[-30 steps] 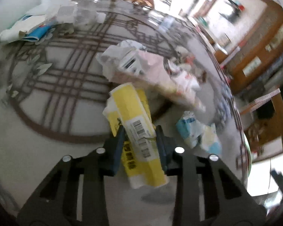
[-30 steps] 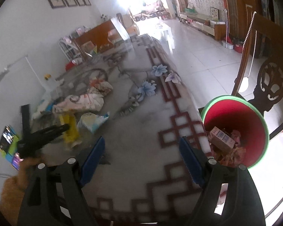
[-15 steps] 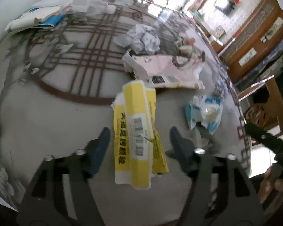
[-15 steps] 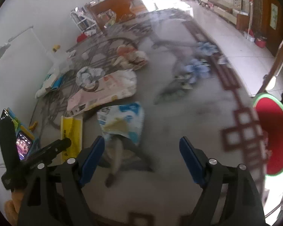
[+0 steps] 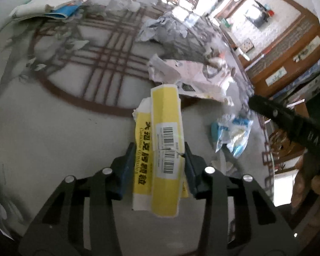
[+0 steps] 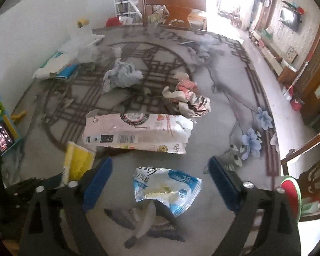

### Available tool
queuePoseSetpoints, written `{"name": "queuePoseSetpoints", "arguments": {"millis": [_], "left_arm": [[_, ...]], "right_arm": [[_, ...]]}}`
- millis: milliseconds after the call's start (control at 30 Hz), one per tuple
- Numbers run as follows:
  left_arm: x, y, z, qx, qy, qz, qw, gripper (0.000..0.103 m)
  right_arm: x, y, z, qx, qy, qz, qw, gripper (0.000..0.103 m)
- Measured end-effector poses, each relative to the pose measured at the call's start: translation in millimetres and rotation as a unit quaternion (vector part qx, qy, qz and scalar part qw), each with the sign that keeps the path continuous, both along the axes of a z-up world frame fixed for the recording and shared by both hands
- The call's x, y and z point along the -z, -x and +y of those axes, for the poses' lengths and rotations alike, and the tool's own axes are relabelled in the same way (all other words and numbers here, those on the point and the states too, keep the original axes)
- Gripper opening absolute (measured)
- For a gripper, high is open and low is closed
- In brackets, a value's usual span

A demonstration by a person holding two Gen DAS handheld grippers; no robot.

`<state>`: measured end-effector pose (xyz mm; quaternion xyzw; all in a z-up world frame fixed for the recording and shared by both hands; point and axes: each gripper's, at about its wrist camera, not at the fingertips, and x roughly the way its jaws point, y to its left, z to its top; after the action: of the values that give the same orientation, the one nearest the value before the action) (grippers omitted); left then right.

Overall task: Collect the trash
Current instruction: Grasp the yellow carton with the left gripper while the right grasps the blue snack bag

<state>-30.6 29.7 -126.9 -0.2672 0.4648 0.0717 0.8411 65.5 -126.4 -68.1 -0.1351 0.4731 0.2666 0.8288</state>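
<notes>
1. The left gripper (image 5: 160,160) has just been closing, and its jaws now pinch the yellow box (image 5: 165,149).
2. The right gripper (image 6: 160,181) has just been opening wide over the blue wrapper (image 6: 167,188), holding nothing.
3. The wrapper lies near on the worktop (image 6: 213,106).

L gripper (image 5: 159,166) angled steeply down, jaws just closing, pads now against both sides of yellow packet (image 5: 164,145). R gripper (image 6: 160,183) also pitched down, jaws just opening, spread wide, nothing pinched. In left wrist view, R gripper body at 3 o'clock, bare hand (image 5: 309,183) gripping it.
</notes>
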Motion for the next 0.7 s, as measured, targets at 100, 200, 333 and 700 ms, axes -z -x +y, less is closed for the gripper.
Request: {"name": "queuePoseSetpoints", "arguments": {"millis": [100,200,333,700], "left_arm": [[-5.8,3.7,6.4,-0.012,0.012,-0.015,0.9997,0.041],[-10.0,5.1,3.9,-0.006,0.015,-0.024,0.9996,0.041],[-11.7,4.5,3.9,-0.005,0.018,-0.027,0.9994,0.042],[-10.8,3.5,5.7,-0.008,0.017,-0.024,0.9995,0.042]], "right_arm": [[17.9,-3.0,-10.8,0.029,-0.018,0.044,0.998,0.092],[40.0,-9.0,-15.7,0.068,-0.025,0.08,0.994,0.092],[65.7,-11.5,-13.6,0.089,-0.019,0.109,0.99,0.092],[57.4,-2.8,-28.1,0.088,-0.064,0.096,0.989,0.057]]}}
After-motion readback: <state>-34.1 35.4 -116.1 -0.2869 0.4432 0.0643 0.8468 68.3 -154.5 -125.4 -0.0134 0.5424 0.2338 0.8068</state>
